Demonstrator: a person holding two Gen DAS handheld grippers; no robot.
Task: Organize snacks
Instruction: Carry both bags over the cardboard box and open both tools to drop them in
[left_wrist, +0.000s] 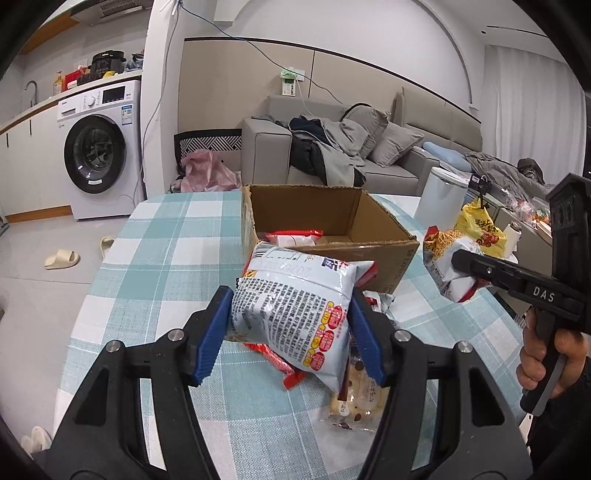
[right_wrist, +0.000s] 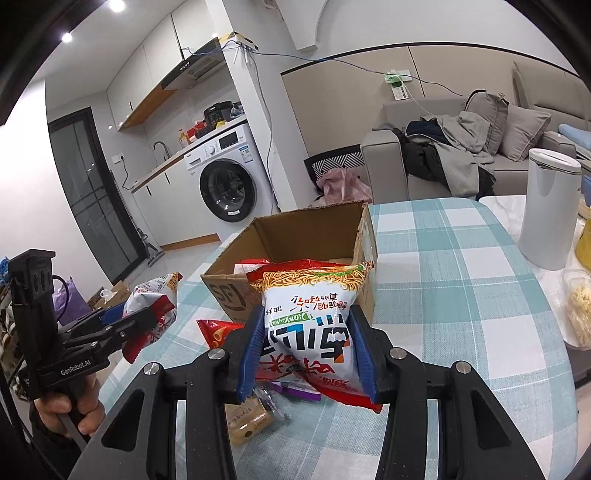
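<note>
My left gripper (left_wrist: 290, 328) is shut on a white and red snack bag (left_wrist: 295, 306), held above the table with its printed back toward the camera. My right gripper (right_wrist: 306, 350) is shut on a second noodle snack bag (right_wrist: 310, 314), front side up. An open cardboard box (left_wrist: 373, 254) stands on the checked tablecloth just beyond both bags, with a red and white packet (left_wrist: 295, 236) inside. In the left wrist view the right gripper (left_wrist: 461, 266) holds its bag (left_wrist: 443, 258) to the right of the box. In the right wrist view the left gripper (right_wrist: 147, 314) and its bag (right_wrist: 155, 306) hang left of the box (right_wrist: 236, 299).
Loose snacks lie on the teal checked tablecloth (left_wrist: 155, 266): a red packet (left_wrist: 280, 365), a clear cookie pack (left_wrist: 358, 402), a red chip bag (right_wrist: 218, 332). A white bin (right_wrist: 550, 210) and a yellow bag (left_wrist: 480, 229) stand at the right. A washing machine (left_wrist: 99, 147) and a sofa (left_wrist: 369, 147) stand behind.
</note>
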